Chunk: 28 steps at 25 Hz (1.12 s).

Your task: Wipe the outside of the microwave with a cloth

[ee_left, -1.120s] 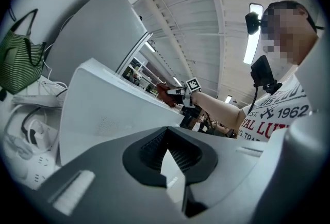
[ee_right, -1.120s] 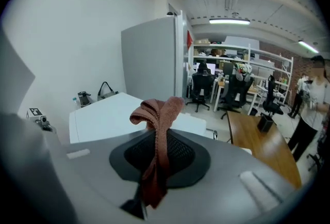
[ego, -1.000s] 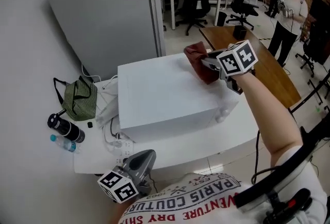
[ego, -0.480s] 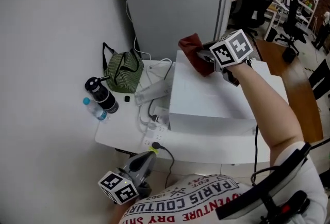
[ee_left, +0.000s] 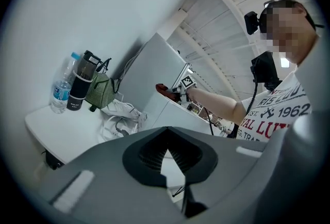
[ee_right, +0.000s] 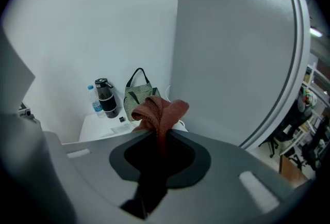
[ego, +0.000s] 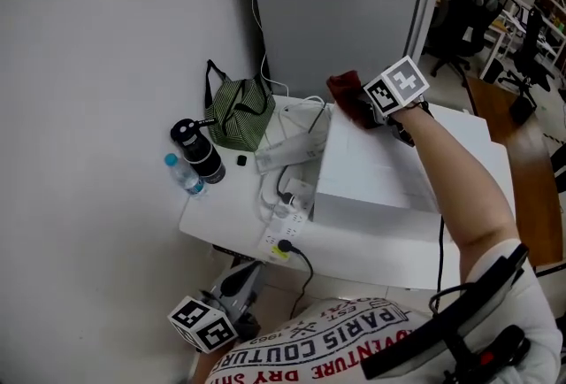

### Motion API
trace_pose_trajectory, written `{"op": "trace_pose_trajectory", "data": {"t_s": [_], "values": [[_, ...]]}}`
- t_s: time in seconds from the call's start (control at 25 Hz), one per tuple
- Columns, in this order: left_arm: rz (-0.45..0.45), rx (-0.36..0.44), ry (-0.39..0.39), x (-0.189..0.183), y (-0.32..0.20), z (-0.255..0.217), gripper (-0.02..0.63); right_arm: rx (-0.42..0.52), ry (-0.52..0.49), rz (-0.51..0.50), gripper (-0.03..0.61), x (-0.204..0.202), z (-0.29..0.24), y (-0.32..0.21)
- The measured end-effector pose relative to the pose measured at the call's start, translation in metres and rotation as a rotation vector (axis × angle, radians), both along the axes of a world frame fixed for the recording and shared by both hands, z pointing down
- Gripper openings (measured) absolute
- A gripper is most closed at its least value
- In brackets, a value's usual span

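Fingers [ee_right: 87,176] of the right gripper [ego: 361,112] pinch shut on the red cloth [ego: 347,92] at the far left corner of the microwave [ego: 389,179] top, the bare top running back toward the person; the left gripper [ego: 250,272], closed empty, hangs well apart.

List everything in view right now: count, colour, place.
microwave: 1, white, right part of the table
cloth: 1, red, on the microwave's far left top corner
table: 1, white, against the wall
bag: 1, green striped, left of the microwave, at the back
flask: 1, black, left of the bag
water bottle: 1, clear with blue cap, beside the flask
power strip: 1, white, table's front
partition: 1, grey, behind the table
office chairs: several, black, far right
right gripper: grey, jaws shut on the cloth
left gripper: grey, below the table's edge, jaws shut, empty
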State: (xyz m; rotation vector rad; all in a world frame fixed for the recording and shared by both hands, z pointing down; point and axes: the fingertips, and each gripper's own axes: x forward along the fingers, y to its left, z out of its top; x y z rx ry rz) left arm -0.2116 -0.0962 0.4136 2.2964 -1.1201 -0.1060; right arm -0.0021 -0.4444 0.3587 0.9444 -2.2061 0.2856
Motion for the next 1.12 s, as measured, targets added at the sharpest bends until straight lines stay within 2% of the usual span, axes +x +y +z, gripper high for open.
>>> {"op": "trace_pose_trajectory", "data": {"t_s": [0.12,0.28,0.56,0.88,1.0,1.12], "values": [[0.023,0.0,0.001,0.011,-0.006,0.0,0.005,-0.002,0.003,0.034,0.044,0.024,0.0,-0.004],[0.077,0.0,-0.001,0.034,-0.014,-0.003,0.005,-0.007,-0.001,0.107,0.044,0.078,0.001,0.0],[0.208,-0.007,-0.002,0.09,-0.027,0.001,0.005,-0.011,-0.03,0.272,0.044,0.198,0.003,0.025],[0.351,-0.012,-0.007,0.152,-0.026,0.006,0.005,0.015,-0.062,0.505,0.044,0.34,0.003,0.075],[0.382,-0.018,-0.007,0.168,-0.023,0.007,0.005,0.025,-0.042,0.551,0.044,0.37,0.004,0.09],[0.404,-0.019,-0.008,0.18,-0.02,0.006,0.005,0.025,-0.096,0.579,0.044,0.383,0.004,0.099]]}}
